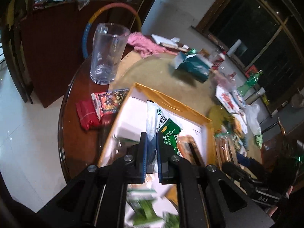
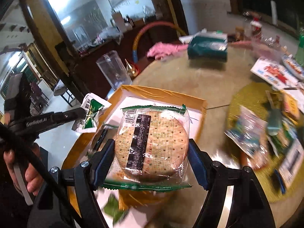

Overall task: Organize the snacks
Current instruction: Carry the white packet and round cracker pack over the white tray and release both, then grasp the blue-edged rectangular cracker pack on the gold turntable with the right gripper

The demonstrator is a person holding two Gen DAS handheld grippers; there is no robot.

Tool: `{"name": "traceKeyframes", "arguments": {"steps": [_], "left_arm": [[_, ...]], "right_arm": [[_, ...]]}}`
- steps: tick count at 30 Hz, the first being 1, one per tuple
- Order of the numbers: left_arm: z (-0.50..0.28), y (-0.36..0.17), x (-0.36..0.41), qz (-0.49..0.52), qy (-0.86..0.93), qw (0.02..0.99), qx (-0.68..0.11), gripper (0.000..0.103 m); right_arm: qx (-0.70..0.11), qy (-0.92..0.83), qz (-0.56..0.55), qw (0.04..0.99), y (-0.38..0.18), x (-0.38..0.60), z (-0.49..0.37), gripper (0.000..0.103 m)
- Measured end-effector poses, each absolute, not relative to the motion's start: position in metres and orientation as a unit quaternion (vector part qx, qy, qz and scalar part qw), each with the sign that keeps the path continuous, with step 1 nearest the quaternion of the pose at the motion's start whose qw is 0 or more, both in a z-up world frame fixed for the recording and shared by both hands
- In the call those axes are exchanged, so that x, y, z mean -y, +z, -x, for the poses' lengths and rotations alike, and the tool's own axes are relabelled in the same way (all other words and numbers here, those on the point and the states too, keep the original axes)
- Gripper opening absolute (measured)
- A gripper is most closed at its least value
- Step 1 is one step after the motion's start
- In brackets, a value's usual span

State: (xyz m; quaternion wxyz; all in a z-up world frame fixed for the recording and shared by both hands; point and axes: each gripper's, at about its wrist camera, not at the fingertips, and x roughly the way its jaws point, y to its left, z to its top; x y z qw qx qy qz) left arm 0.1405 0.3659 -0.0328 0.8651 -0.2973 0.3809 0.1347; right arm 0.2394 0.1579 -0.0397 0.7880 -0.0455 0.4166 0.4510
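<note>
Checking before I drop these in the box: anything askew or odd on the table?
Nothing spilled or damaged. The snack pile right of the cardboard box lies jumbled, and a pink cloth sits crumpled at the table's far edge.

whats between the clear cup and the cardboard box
In the left wrist view, a red snack packet lies between the clear cup and the cardboard box.
</note>
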Motion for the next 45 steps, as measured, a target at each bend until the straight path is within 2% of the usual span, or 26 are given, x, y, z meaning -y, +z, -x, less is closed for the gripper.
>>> {"name": "traceKeyframes", "arguments": {"steps": [10, 12, 14, 15, 17, 21, 23, 26, 31, 34, 39, 45], "left_arm": [[-0.181, -0.064, -0.383, 0.291, 0.146, 0.844, -0.427, 0.012], [-0.183, -0.07, -0.387, 0.301, 0.146, 0.837, -0.432, 0.019], [-0.182, -0.073, -0.388, 0.309, 0.145, 0.833, -0.435, 0.045], [-0.176, -0.07, -0.387, 0.318, 0.137, 0.836, -0.425, 0.047], [-0.169, -0.062, -0.38, 0.314, 0.144, 0.843, -0.412, 0.066], [-0.138, -0.042, -0.342, 0.279, 0.154, 0.869, -0.379, 0.071], [-0.121, -0.032, -0.308, 0.262, 0.138, 0.88, -0.371, 0.078], [-0.105, -0.03, -0.255, 0.236, 0.102, 0.888, -0.381, 0.081], [-0.104, -0.051, -0.179, 0.203, 0.035, 0.874, -0.44, 0.081], [-0.109, -0.056, -0.145, 0.174, 0.019, 0.873, -0.456, 0.081], [-0.119, -0.056, -0.112, 0.164, 0.002, 0.868, -0.469, 0.081], [-0.118, -0.054, -0.096, 0.154, 0.005, 0.872, -0.466, 0.081]], "right_arm": [[-0.474, 0.416, 0.052, 0.775, -0.077, -0.219, -0.291, 0.075], [-0.475, 0.42, 0.052, 0.771, -0.079, -0.22, -0.289, 0.076], [-0.47, 0.426, 0.058, 0.771, -0.077, -0.22, -0.285, 0.076], [-0.463, 0.428, 0.054, 0.774, -0.073, -0.217, -0.284, 0.077], [-0.448, 0.43, 0.034, 0.783, -0.062, -0.205, -0.281, 0.08], [-0.42, 0.441, -0.028, 0.793, -0.038, -0.148, -0.26, 0.081], [-0.408, 0.452, -0.063, 0.791, -0.035, -0.11, -0.246, 0.081], [-0.405, 0.436, -0.096, 0.798, -0.046, -0.048, -0.229, 0.081], [-0.434, 0.353, -0.134, 0.818, -0.09, 0.059, -0.22, 0.081], [-0.44, 0.303, -0.123, 0.836, -0.106, 0.102, -0.221, 0.081], [-0.464, 0.24, -0.113, 0.845, -0.12, 0.136, -0.234, 0.081], [-0.455, 0.185, -0.084, 0.867, -0.119, 0.125, -0.261, 0.081]]}}
